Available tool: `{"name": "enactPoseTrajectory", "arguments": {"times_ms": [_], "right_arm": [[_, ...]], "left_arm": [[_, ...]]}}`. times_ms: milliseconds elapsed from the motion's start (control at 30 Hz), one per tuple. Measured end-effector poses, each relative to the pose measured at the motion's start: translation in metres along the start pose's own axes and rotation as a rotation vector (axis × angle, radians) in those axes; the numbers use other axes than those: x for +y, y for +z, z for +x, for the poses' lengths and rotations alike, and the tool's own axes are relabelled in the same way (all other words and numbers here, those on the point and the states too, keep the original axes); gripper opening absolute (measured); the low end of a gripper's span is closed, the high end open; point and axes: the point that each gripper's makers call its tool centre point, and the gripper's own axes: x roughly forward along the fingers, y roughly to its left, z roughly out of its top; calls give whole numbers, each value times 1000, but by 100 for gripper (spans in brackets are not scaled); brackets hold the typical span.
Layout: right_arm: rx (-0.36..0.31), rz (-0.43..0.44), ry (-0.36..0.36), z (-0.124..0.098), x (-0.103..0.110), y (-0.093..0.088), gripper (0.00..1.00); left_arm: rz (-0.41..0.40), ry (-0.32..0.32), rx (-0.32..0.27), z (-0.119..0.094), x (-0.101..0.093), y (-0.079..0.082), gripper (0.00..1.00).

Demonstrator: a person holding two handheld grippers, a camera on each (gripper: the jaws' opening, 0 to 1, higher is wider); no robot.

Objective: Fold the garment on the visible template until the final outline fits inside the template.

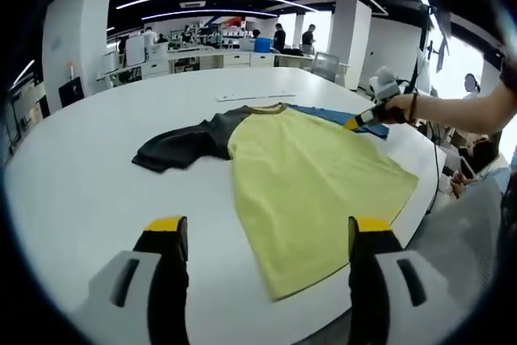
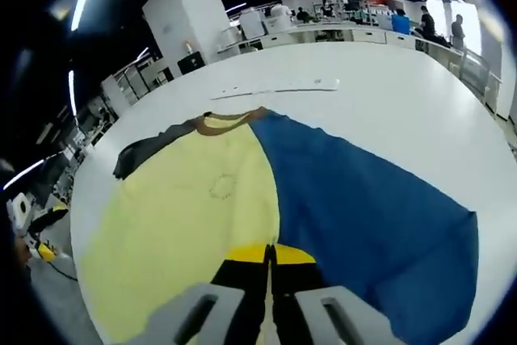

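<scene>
Yellow shirt [image 1: 311,191] lies flat on white table [image 1: 81,183], partly over blue template [image 2: 371,208]. Left gripper [image 1: 266,236] hovers, jaws spread. Right gripper [image 2: 269,254], jaws pressed together, pinches shirt edge, arm outstretched.

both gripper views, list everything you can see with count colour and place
garment: 1, yellow body, dark sleeve, brown collar, flat on the table
template: 1, blue, under the garment's far side
table: 1, white, under everything
thin strip: 1, pale, on the table beyond the collar
people: several, in the background by desks
left tool: 1, black with yellow tips, open, above the table edge near the hem
right tool: 1, same colours, shut on the garment
hand: 1, holding the right tool
</scene>
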Motion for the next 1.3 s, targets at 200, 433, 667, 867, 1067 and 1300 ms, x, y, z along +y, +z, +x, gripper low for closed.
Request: {"name": "enactPoseTrajectory", "arguments": {"times_ms": [200, 433, 667, 867, 1067, 1300], "right_arm": [[16, -45, -9, 2, -3, 1, 0], [42, -155, -42, 2, -7, 3, 0], [40, -161, -40, 0, -9, 2, 0], [52, -210, -68, -6, -21, -1, 4], [66, -245, -59, -8, -21, -6, 7], [81, -291, -47, -8, -15, -9, 14]], "left_arm": [[-5, 2, -6, -1, 2, 1, 76], [-12, 3, -7, -2, 3, 0, 76], [-8, 8, -8, -3, 4, 0, 80], [-7, 10, -9, -5, 5, 0, 80], [-4, 4, -5, -4, 3, -1, 80], [-1, 4, -1, -5, 3, 0, 78]]}}
